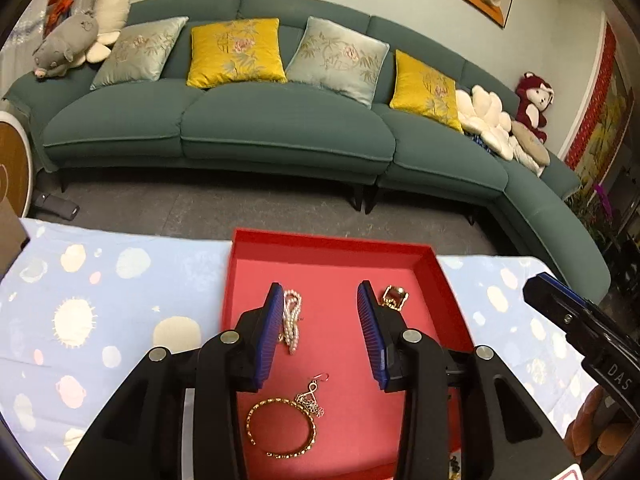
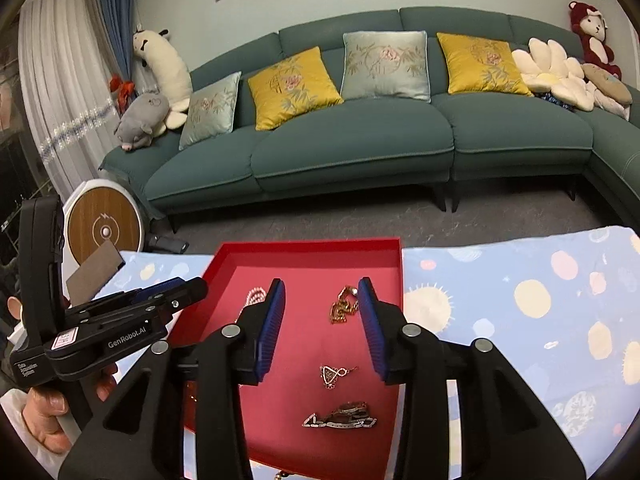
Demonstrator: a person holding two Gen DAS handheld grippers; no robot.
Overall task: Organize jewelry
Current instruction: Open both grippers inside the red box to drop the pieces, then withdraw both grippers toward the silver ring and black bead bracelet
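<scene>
Surface: a table under a pale blue cloth (image 1: 100, 288) printed with white and pink spots carried everything.
Tray: a shallow red tray (image 1: 448, 280) lay on the cloth, its far edge at the table's far edge, its near end running under both grippers.
Left gripper: the left gripper (image 1: 320, 292) hung over the tray with its blue pads spread apart and nothing between them.
Right gripper: the right gripper (image 2: 322, 288) also hung over the tray, pads spread, pinching nothing.
Pearl strand: a pearl strand (image 1: 291, 320) lay on the tray floor toward its far left part, just beside the left gripper's left pad in the left wrist view.
Gold chain: a gold chain (image 2: 343, 306) sat bunched toward the tray's far right part, close to the right gripper's right pad in the right wrist view.
Gold bangle: a gold bangle (image 1: 256, 432) lay flat near the tray's near edge, left of centre.
Earring: a silver drop earring (image 1: 311, 394) touched the bangle's far side.
Pendant: a small triangular pendant (image 2: 331, 376) lay mid-tray.
Link bracelet: a dark link bracelet (image 2: 344, 418) lay nearer than the pendant.
Hand: a hand (image 2: 44, 416) gripped the left gripper's handle at the table's left edge.
</scene>
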